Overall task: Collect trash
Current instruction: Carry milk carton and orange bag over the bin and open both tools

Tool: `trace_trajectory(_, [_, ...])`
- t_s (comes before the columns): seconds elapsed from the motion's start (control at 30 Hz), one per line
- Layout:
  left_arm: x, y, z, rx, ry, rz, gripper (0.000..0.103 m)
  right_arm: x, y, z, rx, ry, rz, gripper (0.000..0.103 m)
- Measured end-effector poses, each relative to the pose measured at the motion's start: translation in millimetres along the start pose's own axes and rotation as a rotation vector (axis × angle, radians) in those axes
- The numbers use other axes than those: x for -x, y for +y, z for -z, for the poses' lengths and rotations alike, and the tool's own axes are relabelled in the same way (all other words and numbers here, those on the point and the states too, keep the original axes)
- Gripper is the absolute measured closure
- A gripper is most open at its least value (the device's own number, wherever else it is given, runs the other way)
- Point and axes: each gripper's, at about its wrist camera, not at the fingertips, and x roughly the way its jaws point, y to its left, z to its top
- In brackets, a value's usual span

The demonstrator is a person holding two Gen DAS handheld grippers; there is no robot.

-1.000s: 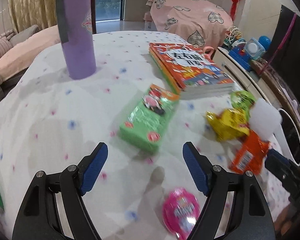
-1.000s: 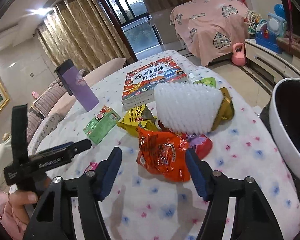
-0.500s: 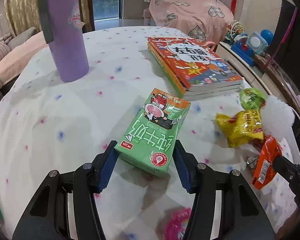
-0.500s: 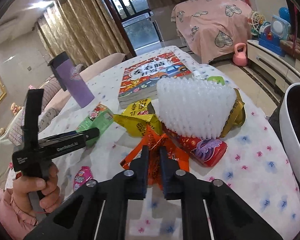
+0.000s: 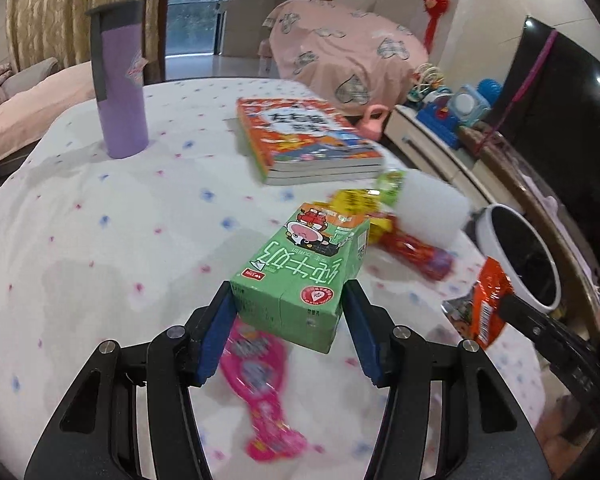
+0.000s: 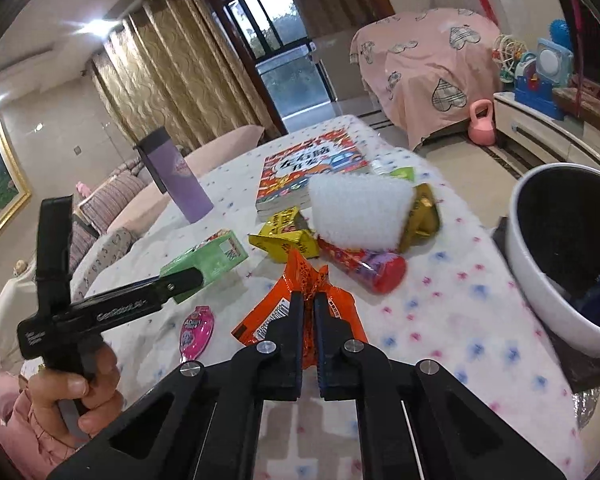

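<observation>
My left gripper (image 5: 288, 312) is shut on a green milk carton (image 5: 304, 268), which hangs lifted above the dotted tablecloth (image 5: 100, 248). From the right wrist view the same carton (image 6: 208, 256) shows at the tip of the left gripper (image 6: 188, 276). My right gripper (image 6: 309, 300) is shut on a crumpled orange snack wrapper (image 6: 300, 276), raised off the cloth; that wrapper (image 5: 488, 304) appears at the right of the left wrist view. A pink wrapper (image 5: 260, 376) lies under the carton. Yellow wrappers (image 6: 288, 236), a red tube (image 6: 364, 264) and white foam (image 6: 356, 212) sit together.
A white bin with a dark liner (image 6: 560, 248) stands beside the table's right edge. A stack of books (image 5: 308, 140) and a purple tumbler (image 5: 120, 80) stand farther back. A person's hand (image 6: 68, 396) holds the left gripper's handle.
Both grippers closed, the left on the green carton and the right on the orange wrapper. Both items have since risen off the cloth and shifted toward the bin side.
</observation>
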Motion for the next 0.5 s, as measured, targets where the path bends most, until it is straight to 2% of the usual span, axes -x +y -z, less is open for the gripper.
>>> trace_trajectory(0.5, [17.3,-80.6,27.2,-0.081,0.018,0.126,0.05,49.8,-50.1,12.0,-0.076,-0.063,0.063,0.099])
